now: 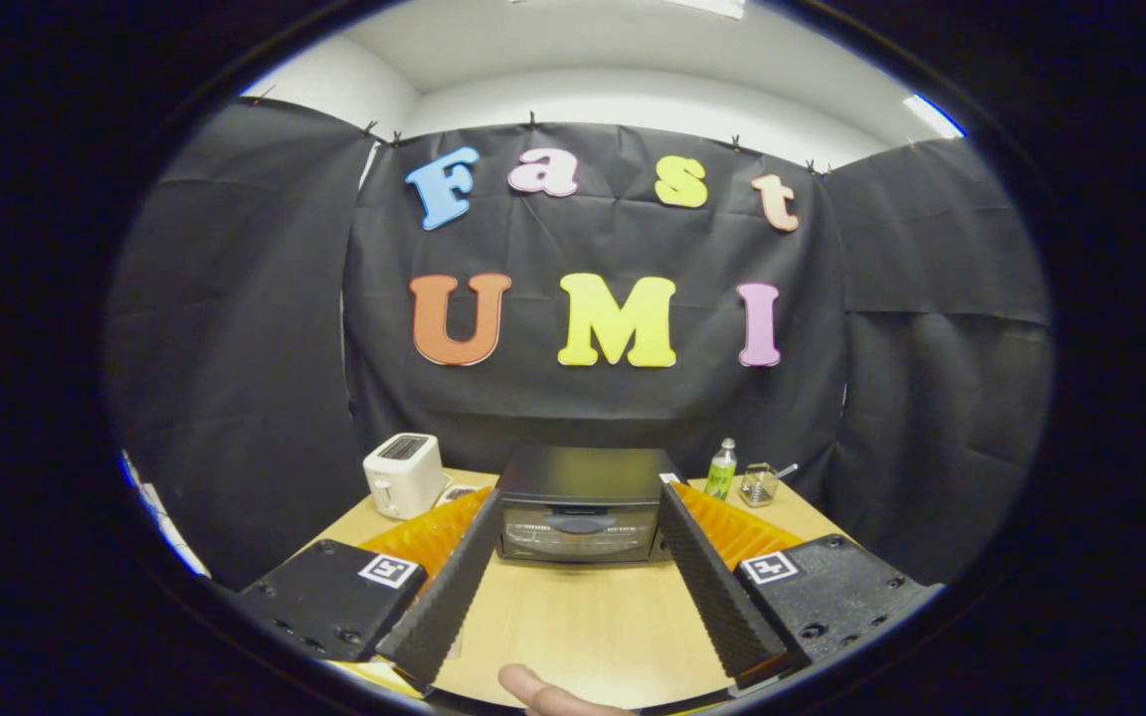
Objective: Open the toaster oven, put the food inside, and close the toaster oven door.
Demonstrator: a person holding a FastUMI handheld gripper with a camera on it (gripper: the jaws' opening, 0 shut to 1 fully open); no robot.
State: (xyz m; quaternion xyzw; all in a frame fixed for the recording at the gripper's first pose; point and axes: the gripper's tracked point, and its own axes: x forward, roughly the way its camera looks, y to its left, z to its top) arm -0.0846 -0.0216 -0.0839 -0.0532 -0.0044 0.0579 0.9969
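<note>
- The toaster oven [581, 505] stands on the wooden table [573, 626], well beyond the fingertips and centred in the gap between the two fingers; its door is closed.
- The gripper [581, 502] is held level, aimed straight at the toaster oven, its fingers spread wide apart and holding nothing.
- A fingertip of the person's hand [543, 692] pokes in near the table's front edge, on the near side of the toaster oven.
- The toaster oven's lower corners are hidden behind the fingers; details behind its glass door are too dim to make out.
- The toaster oven is a dark box with a flat top and a glass front.
- Left of the toaster oven sits a white toaster [404, 474]; right of it, a small green bottle [721, 469] and a little wire holder [759, 484].
</note>
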